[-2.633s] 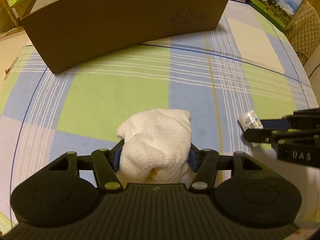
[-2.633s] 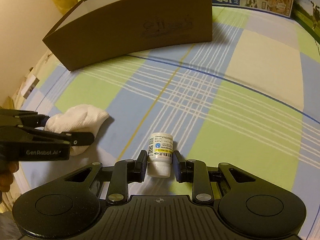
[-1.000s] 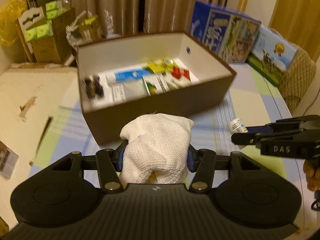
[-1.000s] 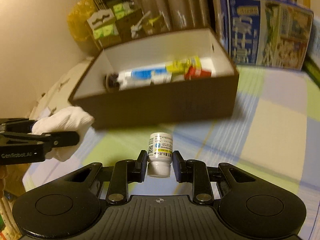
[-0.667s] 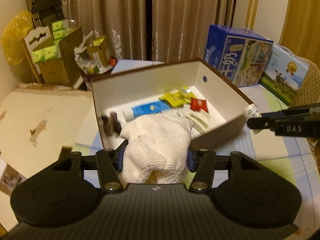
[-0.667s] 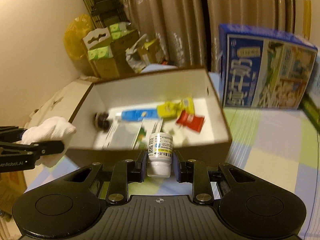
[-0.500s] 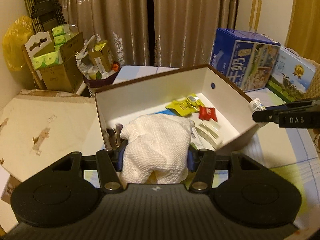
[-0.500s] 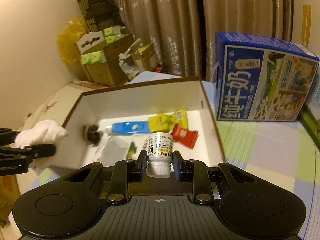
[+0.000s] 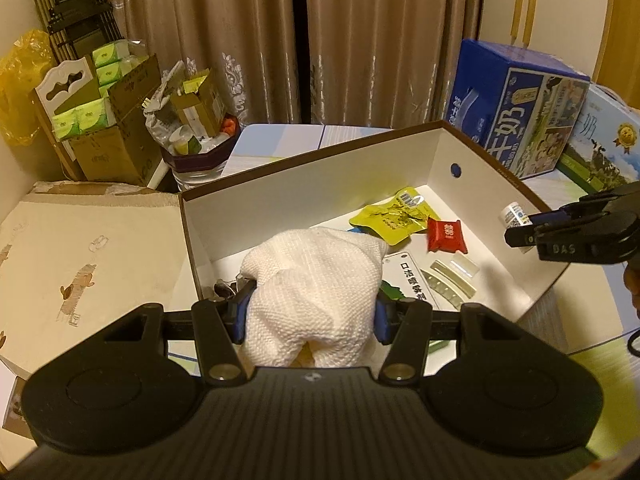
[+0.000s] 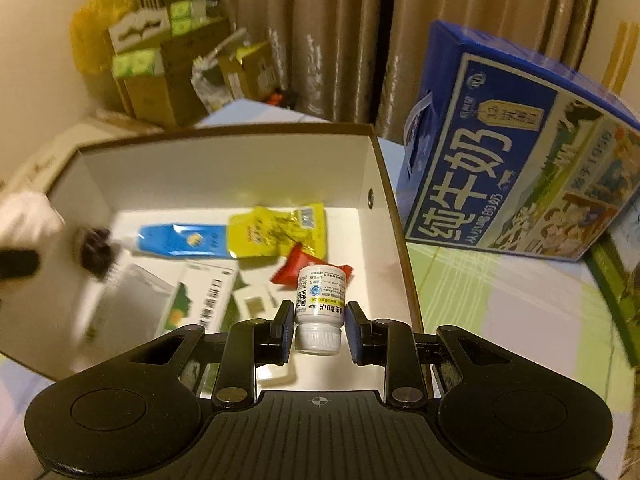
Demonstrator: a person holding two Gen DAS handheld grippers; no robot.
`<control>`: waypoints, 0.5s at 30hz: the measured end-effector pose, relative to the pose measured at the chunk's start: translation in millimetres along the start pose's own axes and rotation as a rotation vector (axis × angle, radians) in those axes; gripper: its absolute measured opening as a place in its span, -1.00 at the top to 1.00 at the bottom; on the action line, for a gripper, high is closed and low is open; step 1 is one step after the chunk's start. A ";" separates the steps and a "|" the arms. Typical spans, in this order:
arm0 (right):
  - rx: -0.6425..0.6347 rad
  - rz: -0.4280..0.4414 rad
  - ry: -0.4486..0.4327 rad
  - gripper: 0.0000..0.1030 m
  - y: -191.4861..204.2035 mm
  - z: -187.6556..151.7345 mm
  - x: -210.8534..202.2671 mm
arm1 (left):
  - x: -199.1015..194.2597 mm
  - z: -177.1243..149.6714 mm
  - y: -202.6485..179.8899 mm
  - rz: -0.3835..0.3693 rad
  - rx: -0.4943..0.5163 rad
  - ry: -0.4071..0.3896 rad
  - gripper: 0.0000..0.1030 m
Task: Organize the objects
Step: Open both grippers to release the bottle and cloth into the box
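Left gripper (image 9: 311,314) clenched soft, light cloth (image 9: 316,280) over box (image 9: 312,160) | right gripper (image 10: 319,330) pinched slick, rigid bottle (image 10: 320,300) mid-body over box

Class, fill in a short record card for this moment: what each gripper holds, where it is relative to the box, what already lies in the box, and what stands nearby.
Left gripper: shut on the white cloth, over the box's near left part.
Right gripper: shut on the small white bottle, cap toward the camera, above the box's right end.
Box: open, brown outside, white inside.
Box contents: blue tube, yellow packet, red packet, a white printed box.
Nearby: blue milk carton to the right of the box.
Stage: both items in the air, not yet released.
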State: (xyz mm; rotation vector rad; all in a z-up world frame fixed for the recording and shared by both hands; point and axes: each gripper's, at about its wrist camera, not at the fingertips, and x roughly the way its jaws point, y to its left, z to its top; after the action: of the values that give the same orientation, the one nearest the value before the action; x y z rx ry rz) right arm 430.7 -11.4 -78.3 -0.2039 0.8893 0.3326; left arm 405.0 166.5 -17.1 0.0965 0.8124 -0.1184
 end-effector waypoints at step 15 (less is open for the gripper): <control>-0.001 -0.070 -0.005 0.52 -4.8 8.1 30.3 | 35.0 8.5 10.5 -0.018 0.007 0.036 0.02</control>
State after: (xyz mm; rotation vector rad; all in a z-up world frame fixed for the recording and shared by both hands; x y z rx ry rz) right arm 456.0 -7.3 -97.0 -0.2344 0.8749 0.2685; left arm 436.4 173.4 -36.4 0.0986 0.8487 -0.1370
